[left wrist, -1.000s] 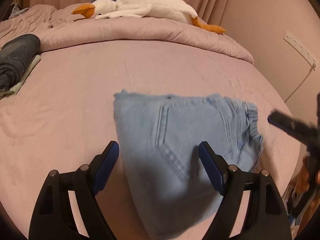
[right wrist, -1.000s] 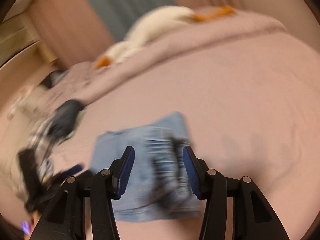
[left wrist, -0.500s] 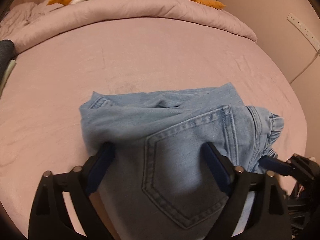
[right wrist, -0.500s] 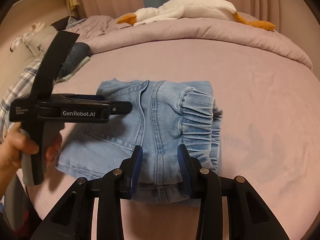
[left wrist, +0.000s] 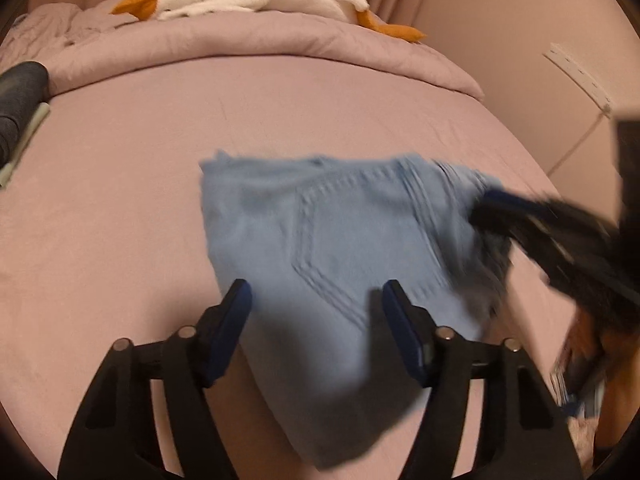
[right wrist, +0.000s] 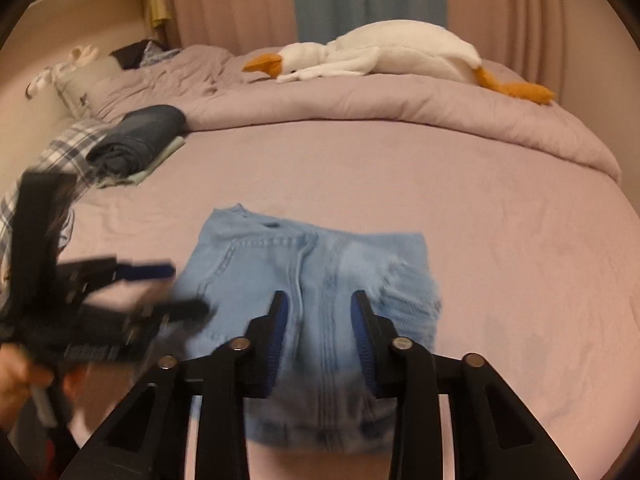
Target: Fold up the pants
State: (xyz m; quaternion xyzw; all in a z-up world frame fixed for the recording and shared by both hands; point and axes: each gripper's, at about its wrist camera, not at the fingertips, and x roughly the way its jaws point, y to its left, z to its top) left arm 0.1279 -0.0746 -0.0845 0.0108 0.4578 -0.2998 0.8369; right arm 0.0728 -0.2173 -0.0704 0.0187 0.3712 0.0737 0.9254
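Light blue jeans lie folded into a compact packet on the pink bed sheet. My left gripper hovers over their near left part, jaws apart and closing, pads not pressing the denim. In the right wrist view the left gripper is blurred at the left edge of the jeans. My right gripper hangs above the near middle of the jeans, jaws narrow and closing, denim showing in the gap. The left wrist view has that right gripper, blurred, at the jeans' right edge.
A white plush goose lies on the rolled pink duvet at the back. Dark folded clothes and a plaid cloth sit at the far left. A wall with a power strip borders the bed's right side. A hand holds the left gripper.
The jeans were bunched close under the left gripper; now they lie flat and farther off. The left gripper has pulled back off their left side. The right wrist view has levelled and backed away.
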